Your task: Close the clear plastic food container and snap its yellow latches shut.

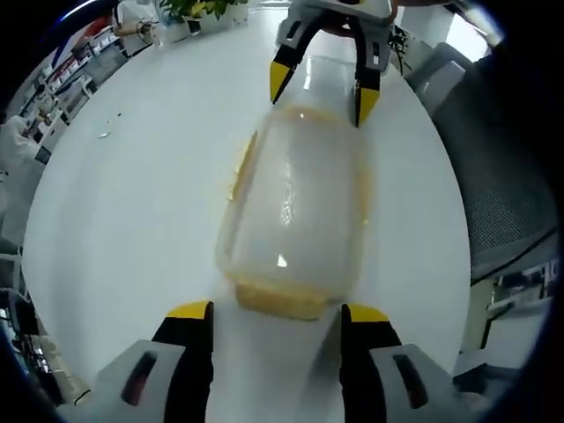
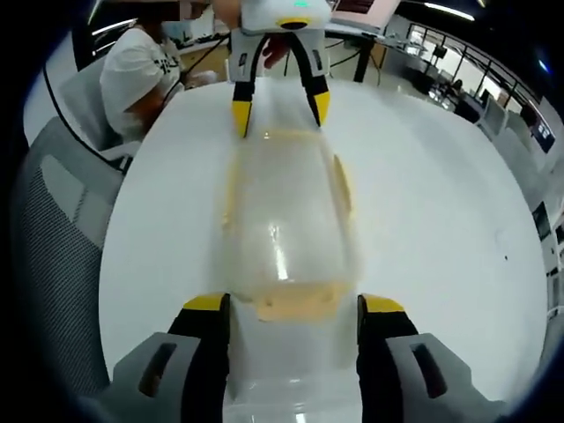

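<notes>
A clear plastic container (image 1: 295, 211) with a frosted lid on top lies lengthwise on the white table (image 1: 132, 220). Yellow latches show at its near end (image 1: 282, 301) and along its long sides (image 1: 242, 167). My left gripper (image 1: 277, 311) stands open at one short end, its yellow-tipped fingers either side of the end latch. My right gripper (image 1: 322, 92) is open at the opposite end. In the right gripper view the container (image 2: 282, 229) runs away from my right gripper (image 2: 293, 303), whose open jaws flank the near yellow latch (image 2: 295, 304); my left gripper (image 2: 279, 110) is open at the far end.
A grey mesh chair (image 1: 502, 176) stands by the table edge beside the container, also in the right gripper view (image 2: 62, 220). A person in a white shirt (image 2: 137, 66) sits behind the far corner. Potted plants (image 1: 203, 9) stand at the table's far end.
</notes>
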`<control>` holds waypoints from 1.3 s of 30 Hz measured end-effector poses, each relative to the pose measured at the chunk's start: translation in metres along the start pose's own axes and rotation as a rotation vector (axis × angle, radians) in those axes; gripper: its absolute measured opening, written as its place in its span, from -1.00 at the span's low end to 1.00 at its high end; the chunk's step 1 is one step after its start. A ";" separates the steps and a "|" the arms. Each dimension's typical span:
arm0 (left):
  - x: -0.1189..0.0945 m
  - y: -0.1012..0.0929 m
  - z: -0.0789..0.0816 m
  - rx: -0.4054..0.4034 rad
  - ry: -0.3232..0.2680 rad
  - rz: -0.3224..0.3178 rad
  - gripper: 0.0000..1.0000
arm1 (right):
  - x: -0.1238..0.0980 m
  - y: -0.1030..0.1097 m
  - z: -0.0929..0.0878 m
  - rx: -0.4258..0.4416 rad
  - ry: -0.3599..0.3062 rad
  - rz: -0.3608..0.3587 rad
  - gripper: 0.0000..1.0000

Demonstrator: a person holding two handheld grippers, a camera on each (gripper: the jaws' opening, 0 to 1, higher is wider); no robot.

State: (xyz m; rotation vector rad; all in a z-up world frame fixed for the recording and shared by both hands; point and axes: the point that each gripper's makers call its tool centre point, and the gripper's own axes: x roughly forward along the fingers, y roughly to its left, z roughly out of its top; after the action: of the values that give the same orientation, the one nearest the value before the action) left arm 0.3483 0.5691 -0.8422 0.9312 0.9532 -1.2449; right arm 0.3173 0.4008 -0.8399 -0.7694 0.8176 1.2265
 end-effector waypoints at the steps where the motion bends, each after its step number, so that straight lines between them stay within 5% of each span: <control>1: 0.000 0.000 0.000 0.010 0.006 -0.005 0.05 | 0.000 0.000 -0.001 -0.011 0.010 -0.002 0.11; 14: 0.005 -0.004 0.002 0.090 0.033 -0.056 -0.31 | 0.007 0.002 -0.001 -0.039 0.068 0.027 -0.16; 39: 0.006 -0.003 0.003 0.071 0.011 -0.062 -0.36 | 0.010 0.001 -0.002 -0.012 0.109 0.075 -0.29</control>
State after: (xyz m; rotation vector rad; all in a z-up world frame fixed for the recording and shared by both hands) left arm 0.3457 0.5640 -0.8475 0.9715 0.9578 -1.3345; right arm 0.3180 0.4040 -0.8497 -0.8274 0.9355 1.2659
